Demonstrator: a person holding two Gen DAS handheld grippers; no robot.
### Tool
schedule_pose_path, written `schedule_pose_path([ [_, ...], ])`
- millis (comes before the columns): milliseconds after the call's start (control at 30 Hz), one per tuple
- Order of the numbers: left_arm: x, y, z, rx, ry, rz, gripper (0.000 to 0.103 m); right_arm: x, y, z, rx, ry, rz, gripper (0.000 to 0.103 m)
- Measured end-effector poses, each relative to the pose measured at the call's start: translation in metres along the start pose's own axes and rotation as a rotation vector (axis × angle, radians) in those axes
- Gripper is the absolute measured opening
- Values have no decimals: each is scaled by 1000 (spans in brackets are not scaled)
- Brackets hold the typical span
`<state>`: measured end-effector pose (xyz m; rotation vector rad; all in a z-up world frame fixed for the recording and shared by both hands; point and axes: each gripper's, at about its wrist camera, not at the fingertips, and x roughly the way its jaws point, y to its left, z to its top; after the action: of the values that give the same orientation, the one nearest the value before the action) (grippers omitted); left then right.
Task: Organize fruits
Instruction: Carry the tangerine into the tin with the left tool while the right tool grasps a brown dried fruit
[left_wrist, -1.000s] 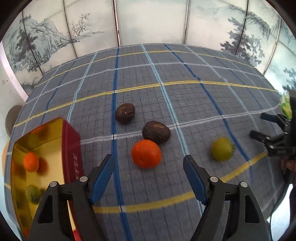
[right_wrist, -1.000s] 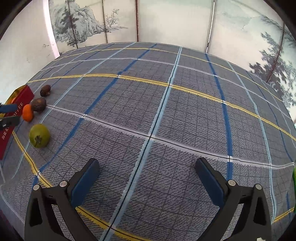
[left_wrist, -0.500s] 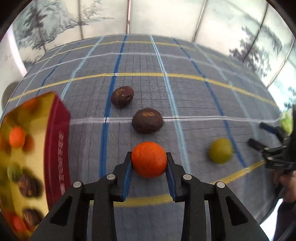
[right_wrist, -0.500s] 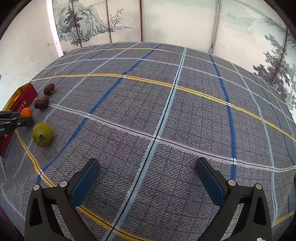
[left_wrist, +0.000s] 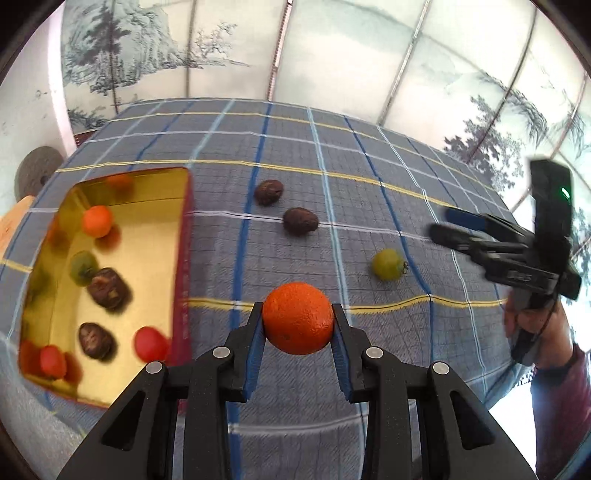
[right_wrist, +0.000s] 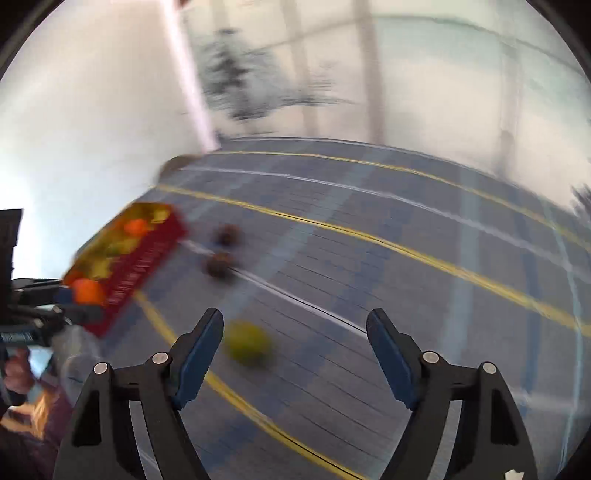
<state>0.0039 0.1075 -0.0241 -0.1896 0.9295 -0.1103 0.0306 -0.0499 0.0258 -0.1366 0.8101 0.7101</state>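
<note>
Orange (left_wrist: 297, 317), clamped between the blue-padded jaws of the left gripper (left_wrist: 297, 326), sits above the plaid cloth (left_wrist: 406, 350) covering the desk, to the right of the open tin (left_wrist: 183, 258). Both pads press against the sides of the fruit. Tin: red outer walls, gold reflective interior, lying on the cloth at the left of the left wrist view; it holds a small orange fruit (left_wrist: 96, 220), a green fruit (left_wrist: 84, 264), two dark brown fruits (left_wrist: 109, 288) and several red ones (left_wrist: 149, 343). Loose on the cloth beyond the held orange: two dark brown fruits (left_wrist: 269, 192), (left_wrist: 300, 220) close to each other, and a yellow-green fruit (left_wrist: 388, 264) further right, well apart from them. Right gripper (left_wrist: 443, 223) enters from the right edge of that view, held in a hand (left_wrist: 532, 325). In the right wrist view, heavily blurred by motion, the jaws of the right gripper (right_wrist: 295, 345) stand wide apart and hold nothing; the yellow-green fruit (right_wrist: 246, 344) lies on the cloth just inside the left pad, nearer to it than to the right one. Painted screen panels (left_wrist: 332, 55) with ink trees close off the background.
</note>
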Motion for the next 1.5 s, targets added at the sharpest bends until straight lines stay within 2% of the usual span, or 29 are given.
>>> schedule_pose_path([
  [67,-9,6,-2,-10,-12,3,35,34,25,19,-53,62,53,77],
  [167,-23,16,-5,-16,-38,22,35,79,50,33,-107,133,50,77],
  [233,-32,22,-7,-15,-51,40,35,104,62,39,-117,182,30,77],
  [367,-42,35,-7,-22,-67,51,35,131,66,43,-137,216,-26,77],
  [400,-44,38,-7,-25,-71,54,35,136,65,43,-133,229,-23,72],
  [433,-45,40,-7,-27,-74,56,35,141,62,43,-125,245,-20,60],
  [467,-46,43,-7,-30,-78,57,35,144,61,42,-120,258,-23,53],
  [500,-46,45,-7,-34,-82,60,35,143,62,42,-129,245,-17,35],
  [667,-50,61,-12,-70,-98,79,35,112,71,34,-127,187,62,35],
  [767,-55,72,-20,-81,-107,106,35,64,84,12,-91,111,169,35],
  [967,-56,95,-27,-115,-95,149,35,8,101,-28,-34,47,263,35],
  [1100,-50,98,-15,-96,-103,154,35,-14,105,-35,-36,23,265,35],
  [1200,-33,106,6,-94,-99,162,35,-23,105,-37,-36,8,263,35],
  [1267,-15,114,20,-112,-70,177,35,-24,106,-38,-31,4,269,35],
  [1367,9,125,37,-158,-37,136,35,-27,108,-39,-37,5,263,35],
  [1500,34,129,52,-163,-9,144,35,-30,107,-40,-40,4,259,35],
])
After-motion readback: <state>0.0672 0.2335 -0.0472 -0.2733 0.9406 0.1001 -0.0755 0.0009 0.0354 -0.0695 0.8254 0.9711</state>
